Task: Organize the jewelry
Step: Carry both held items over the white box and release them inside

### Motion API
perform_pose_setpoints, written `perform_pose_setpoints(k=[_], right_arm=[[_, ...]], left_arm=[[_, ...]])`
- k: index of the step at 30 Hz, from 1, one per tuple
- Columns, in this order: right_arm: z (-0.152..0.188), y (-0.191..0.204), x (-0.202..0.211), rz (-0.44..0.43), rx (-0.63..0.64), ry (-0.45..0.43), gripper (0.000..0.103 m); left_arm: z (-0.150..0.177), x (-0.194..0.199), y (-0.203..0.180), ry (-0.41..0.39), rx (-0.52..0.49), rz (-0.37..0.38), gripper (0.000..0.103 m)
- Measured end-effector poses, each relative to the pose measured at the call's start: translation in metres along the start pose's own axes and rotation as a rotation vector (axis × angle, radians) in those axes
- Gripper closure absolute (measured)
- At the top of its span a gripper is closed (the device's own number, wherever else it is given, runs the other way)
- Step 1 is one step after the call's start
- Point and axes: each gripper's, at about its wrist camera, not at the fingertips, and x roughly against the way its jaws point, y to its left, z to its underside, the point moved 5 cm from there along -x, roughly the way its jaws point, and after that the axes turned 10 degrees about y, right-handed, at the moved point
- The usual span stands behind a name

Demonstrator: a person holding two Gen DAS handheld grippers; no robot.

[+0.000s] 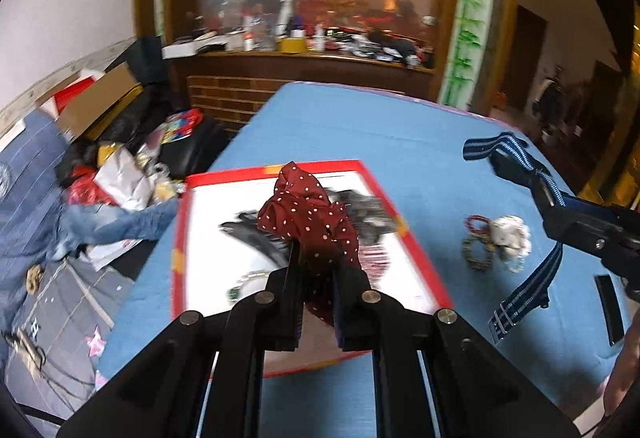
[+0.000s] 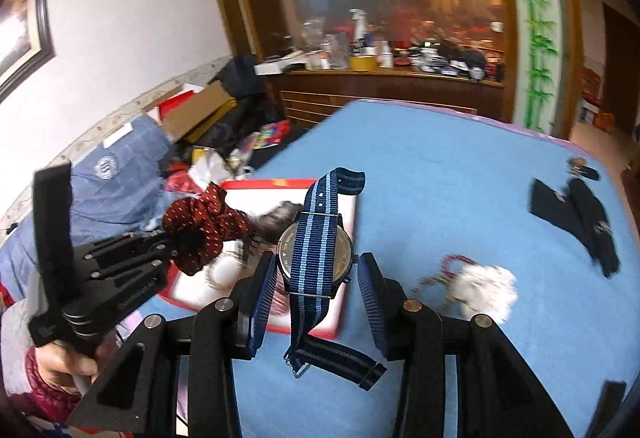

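My left gripper [image 1: 316, 258] is shut on a dark red polka-dot scrunchie [image 1: 308, 214] and holds it above a red-rimmed white tray [image 1: 400, 238] on the blue table. It also shows in the right wrist view [image 2: 188, 238] with the scrunchie [image 2: 204, 222]. My right gripper [image 2: 316, 274] holds a watch with a blue striped strap [image 2: 314, 262] between its fingers, above the tray's near right corner [image 2: 348, 206]. The watch strap [image 1: 532, 278] hangs from the right gripper [image 1: 520, 166] in the left wrist view. The tray holds dark blurred items.
A white fluffy scrunchie [image 1: 510, 238] and beaded bracelets [image 1: 478, 246] lie on the blue tablecloth [image 1: 380, 126] right of the tray. Dark cloth pieces [image 2: 576, 222] lie at the far right. Clutter, boxes and clothes lie left of the table. A wooden cabinet stands behind.
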Motion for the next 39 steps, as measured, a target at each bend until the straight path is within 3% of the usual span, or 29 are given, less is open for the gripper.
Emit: perform_pose_setpoints(k=[8, 13, 25, 39], right_arm=[[-0.016, 0.046, -0.051, -0.103, 0.048, 0.057, 0.057], [-0.008, 0.067, -0.094, -0.114, 0.084, 0.126, 0.057], [0.027, 0.058, -0.172, -0.053, 0.075, 0.309, 0.062], [0.001, 0.036, -0.203, 0.046, 0.032, 0.303, 0.062]], left_arm=[[0.016, -0.026, 0.043, 0.052, 0.077, -0.03, 0.092], [0.03, -0.046, 0.05, 0.096, 0.085, -0.028, 0.092], [0.052, -0.08, 0.053, 0.167, 0.087, -0.028, 0.092], [0.035, -0.103, 0.055, 0.18, 0.09, -0.066, 0.091]])
